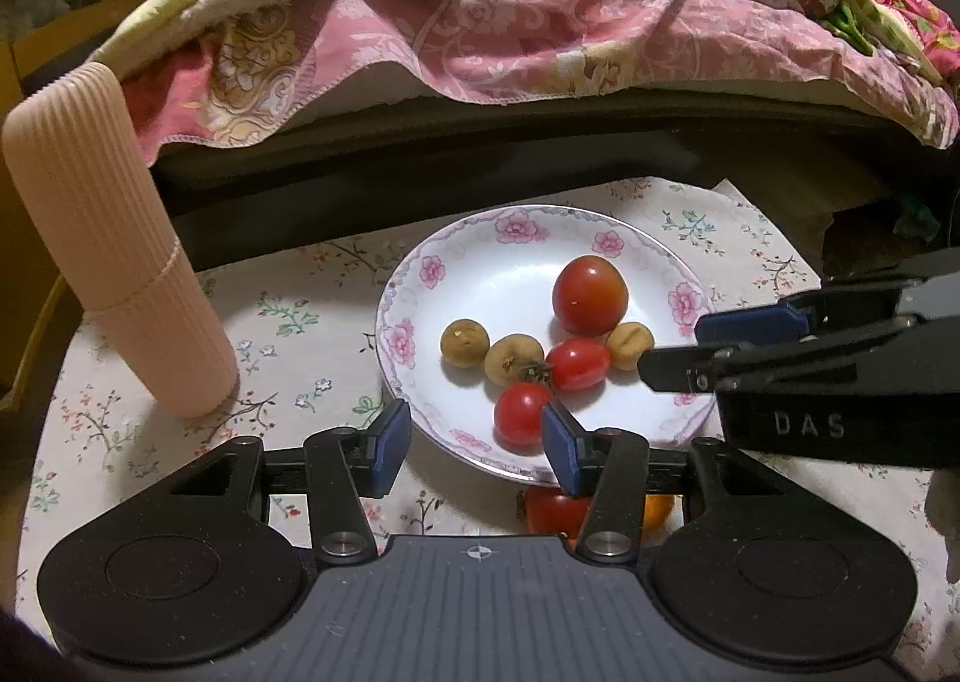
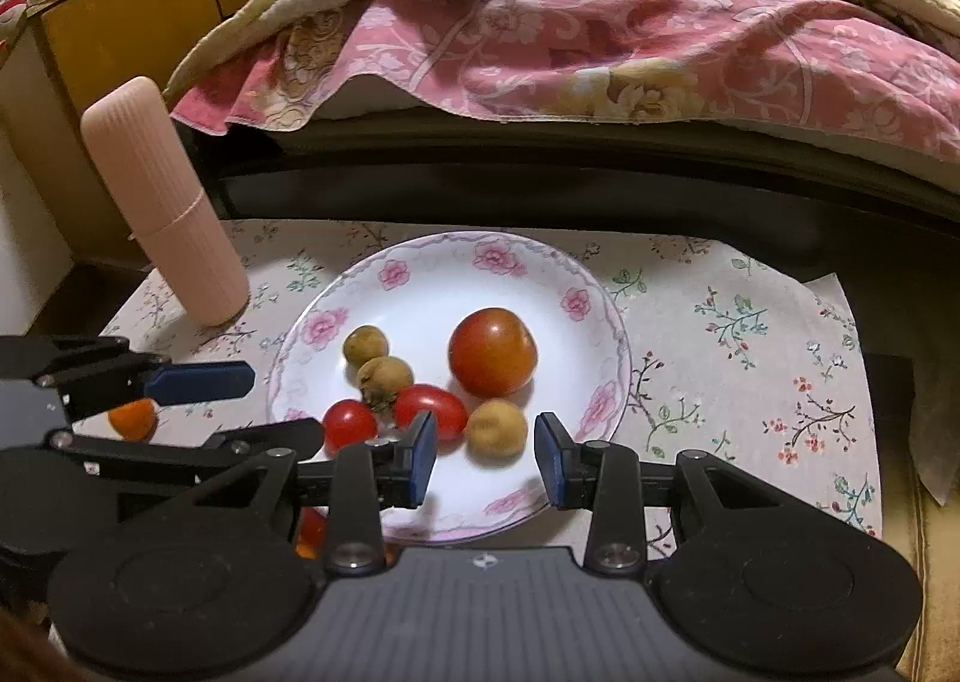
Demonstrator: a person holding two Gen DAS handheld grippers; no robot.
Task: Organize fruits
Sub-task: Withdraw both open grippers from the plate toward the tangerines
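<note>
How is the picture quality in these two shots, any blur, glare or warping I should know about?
Left wrist view: sharp on the white floral plate, small glare spot on the large red tomato, fisheye bends the ribbed pink cylinder and darkens the corners. Right wrist view: the brown round fruit nearest the jaws looks slightly smeared, the bed frame behind sits in deep shadow.
</note>
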